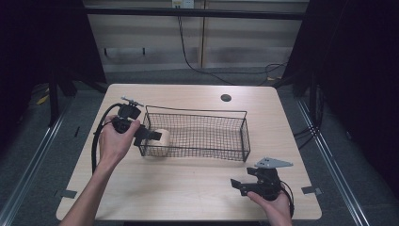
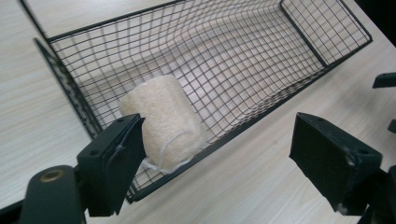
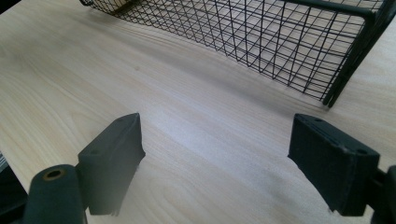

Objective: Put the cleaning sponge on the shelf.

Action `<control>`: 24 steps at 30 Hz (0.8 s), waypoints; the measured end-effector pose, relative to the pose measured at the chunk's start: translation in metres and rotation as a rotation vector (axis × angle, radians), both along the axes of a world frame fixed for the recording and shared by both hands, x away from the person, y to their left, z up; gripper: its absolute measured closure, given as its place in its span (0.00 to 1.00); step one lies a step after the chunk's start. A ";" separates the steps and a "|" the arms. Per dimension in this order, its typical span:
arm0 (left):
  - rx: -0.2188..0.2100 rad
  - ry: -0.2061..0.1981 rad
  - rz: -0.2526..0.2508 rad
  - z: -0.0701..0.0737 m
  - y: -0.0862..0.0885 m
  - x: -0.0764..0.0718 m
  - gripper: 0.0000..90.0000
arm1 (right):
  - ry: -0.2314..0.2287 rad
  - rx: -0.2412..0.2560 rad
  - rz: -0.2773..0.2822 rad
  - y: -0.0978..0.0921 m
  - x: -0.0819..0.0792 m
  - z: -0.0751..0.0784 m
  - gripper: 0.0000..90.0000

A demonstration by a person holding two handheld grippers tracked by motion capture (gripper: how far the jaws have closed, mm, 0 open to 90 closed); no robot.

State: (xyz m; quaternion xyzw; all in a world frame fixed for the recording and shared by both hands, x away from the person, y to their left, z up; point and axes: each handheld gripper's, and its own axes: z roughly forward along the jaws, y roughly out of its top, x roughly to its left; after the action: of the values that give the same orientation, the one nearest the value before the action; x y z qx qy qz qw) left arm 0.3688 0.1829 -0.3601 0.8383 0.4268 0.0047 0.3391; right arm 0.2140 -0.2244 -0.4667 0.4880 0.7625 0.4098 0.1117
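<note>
Fingers [image 2: 116,163] apart; basket wall [image 2: 74,93] fronts loofah [image 2: 163,121].

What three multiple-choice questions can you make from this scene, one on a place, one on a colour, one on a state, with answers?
1. Where does the loofah roll lie?
A. In the wire basket, at one end
B. On the bare table
C. Between the right gripper's jaws

2. What colour is the roll?
A. Black
B. Cream
C. Blue

3. How do the left gripper jaws stand?
A. Shut on the roll
B. Shut on the basket rim
C. Open

Answers:
1 A, mesh surrounds it at the end by the left gripper.
2 B, pale cream against black wire.
3 C, a wide gap shows between them.
</note>
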 end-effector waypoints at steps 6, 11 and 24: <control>-0.006 -0.018 -0.018 0.002 0.009 -0.010 0.19 | -0.001 0.001 0.000 0.000 0.000 0.000 0.19; -0.034 -0.039 -0.018 0.003 0.020 -0.023 0.19 | 0.002 0.002 -0.005 0.000 0.000 0.000 0.19; -0.062 -0.081 0.017 -0.009 0.053 -0.052 0.21 | 0.002 0.003 -0.006 0.000 0.001 -0.001 0.19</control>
State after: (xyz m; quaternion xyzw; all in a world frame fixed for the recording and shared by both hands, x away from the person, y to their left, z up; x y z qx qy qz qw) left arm 0.3169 0.2357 -0.3689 0.8229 0.4197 0.0282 0.3821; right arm 0.2147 -0.2244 -0.4676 0.4907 0.7606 0.4101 0.1116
